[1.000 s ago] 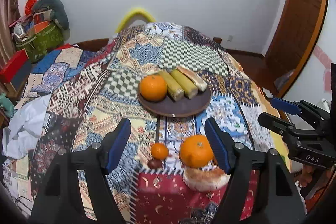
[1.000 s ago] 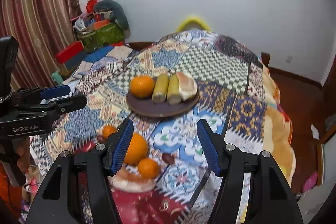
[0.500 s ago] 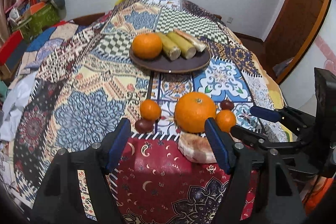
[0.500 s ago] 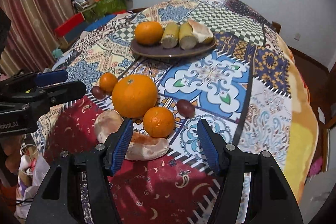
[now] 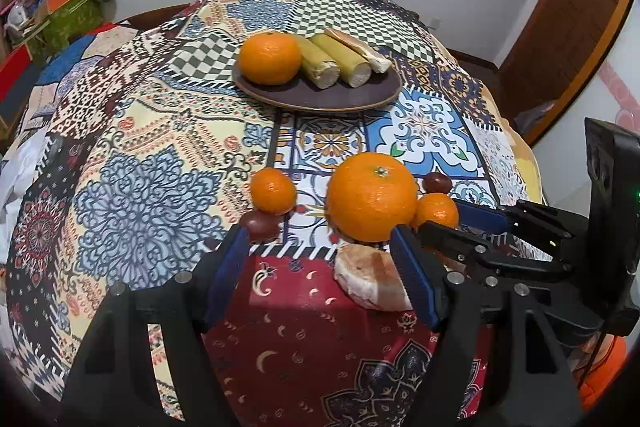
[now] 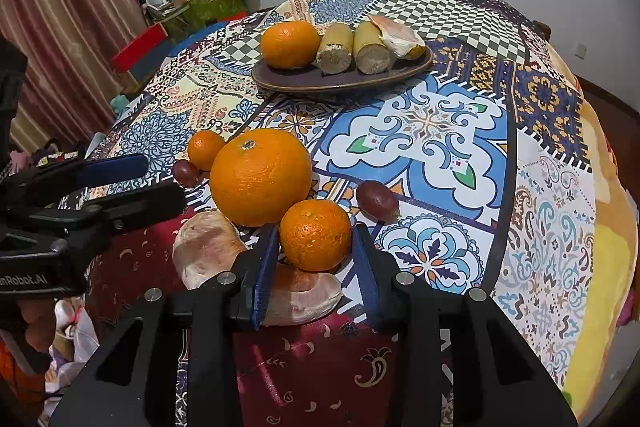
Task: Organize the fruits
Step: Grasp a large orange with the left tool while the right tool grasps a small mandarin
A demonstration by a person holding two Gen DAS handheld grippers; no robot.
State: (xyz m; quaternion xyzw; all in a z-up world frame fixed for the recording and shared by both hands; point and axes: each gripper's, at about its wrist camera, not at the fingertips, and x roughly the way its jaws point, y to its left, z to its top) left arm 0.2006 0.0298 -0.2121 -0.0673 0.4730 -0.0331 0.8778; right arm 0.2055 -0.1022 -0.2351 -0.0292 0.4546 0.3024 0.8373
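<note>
Right wrist view | right gripper jaws have just been closing around the small tangerine at lower centre, pads flanking it, contact unclear | left gripper is hanging half-open, empty | plate at upper centre is likely awaiting it.

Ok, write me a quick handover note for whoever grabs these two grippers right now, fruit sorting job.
Right gripper: jaws have just been closing around the small orange; pads about at its sides, not lifted yet.
Left gripper: open, empty, low over the cloth in front of the big orange.
Done: the plate holds one orange, two cane-like pieces and a pale wedge.
Left on the cloth: big orange, two small oranges, two dark brown fruits, one pale wedge.
</note>
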